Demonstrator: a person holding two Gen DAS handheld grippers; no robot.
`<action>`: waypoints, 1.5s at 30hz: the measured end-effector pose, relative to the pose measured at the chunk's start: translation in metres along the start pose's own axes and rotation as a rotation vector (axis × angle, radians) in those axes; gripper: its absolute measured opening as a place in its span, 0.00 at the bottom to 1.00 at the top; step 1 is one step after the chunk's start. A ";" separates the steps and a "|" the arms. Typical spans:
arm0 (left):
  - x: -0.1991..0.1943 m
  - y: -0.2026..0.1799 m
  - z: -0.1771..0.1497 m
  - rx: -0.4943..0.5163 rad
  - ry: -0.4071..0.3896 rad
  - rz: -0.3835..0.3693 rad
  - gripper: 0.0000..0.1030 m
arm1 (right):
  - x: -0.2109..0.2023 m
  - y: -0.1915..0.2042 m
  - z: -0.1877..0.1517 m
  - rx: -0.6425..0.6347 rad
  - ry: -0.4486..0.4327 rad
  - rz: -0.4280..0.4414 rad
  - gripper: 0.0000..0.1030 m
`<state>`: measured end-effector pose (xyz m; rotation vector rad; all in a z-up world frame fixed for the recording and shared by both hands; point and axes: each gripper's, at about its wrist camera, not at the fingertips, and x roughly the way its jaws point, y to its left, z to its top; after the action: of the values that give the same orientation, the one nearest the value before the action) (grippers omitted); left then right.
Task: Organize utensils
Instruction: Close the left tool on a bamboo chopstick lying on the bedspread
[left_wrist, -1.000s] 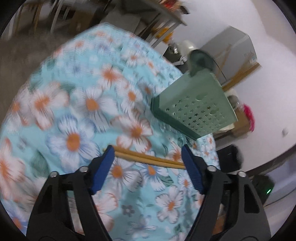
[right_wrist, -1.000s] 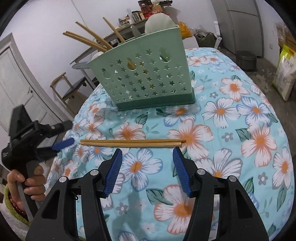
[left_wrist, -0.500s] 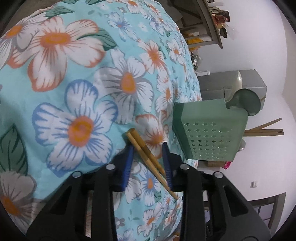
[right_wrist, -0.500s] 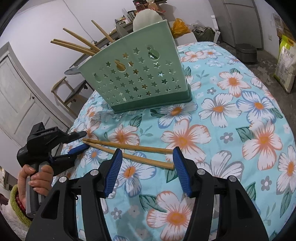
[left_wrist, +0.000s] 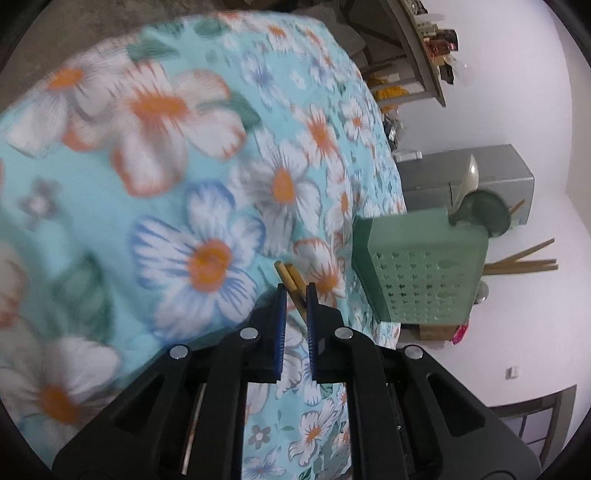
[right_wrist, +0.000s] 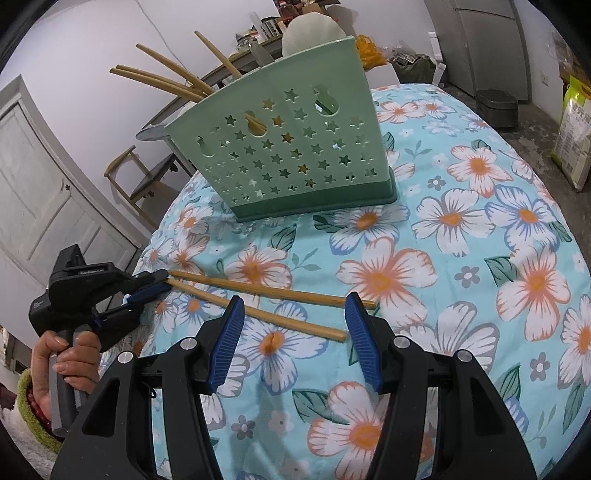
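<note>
Chopsticks (right_wrist: 258, 299) lie splayed on your flowered surface (right_wrist: 461, 229), thick ends between your closing left gripper (left_wrist: 294, 291) jaws.
Your right gripper (right_wrist: 293, 325) hangs half apart, empty, over their tips; the green holder (right_wrist: 295, 147) stands beyond, open cloth to its right.

walls: plain white (right_wrist: 74, 44) | door: white panelled (right_wrist: 40, 192), left | floor: grey concrete (right_wrist: 535, 122) | furniture: wooden chair (right_wrist: 147, 181), cluttered shelf (left_wrist: 424, 66), grey cabinet (right_wrist: 491, 44) | desk: floral tablecloth (right_wrist: 461, 229)
</note>
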<state>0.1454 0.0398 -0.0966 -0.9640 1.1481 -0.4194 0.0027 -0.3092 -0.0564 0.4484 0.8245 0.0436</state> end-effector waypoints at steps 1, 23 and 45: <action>-0.007 0.001 0.003 0.000 -0.022 0.014 0.08 | 0.000 0.001 0.000 -0.001 -0.001 -0.001 0.54; 0.010 0.026 0.020 -0.179 0.028 -0.033 0.19 | 0.004 0.003 -0.003 0.004 0.021 0.006 0.54; -0.005 0.021 0.020 -0.077 -0.012 -0.087 0.07 | -0.001 0.006 -0.002 -0.011 0.002 -0.005 0.54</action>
<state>0.1577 0.0630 -0.1089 -1.0857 1.1207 -0.4411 0.0014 -0.3034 -0.0541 0.4363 0.8269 0.0441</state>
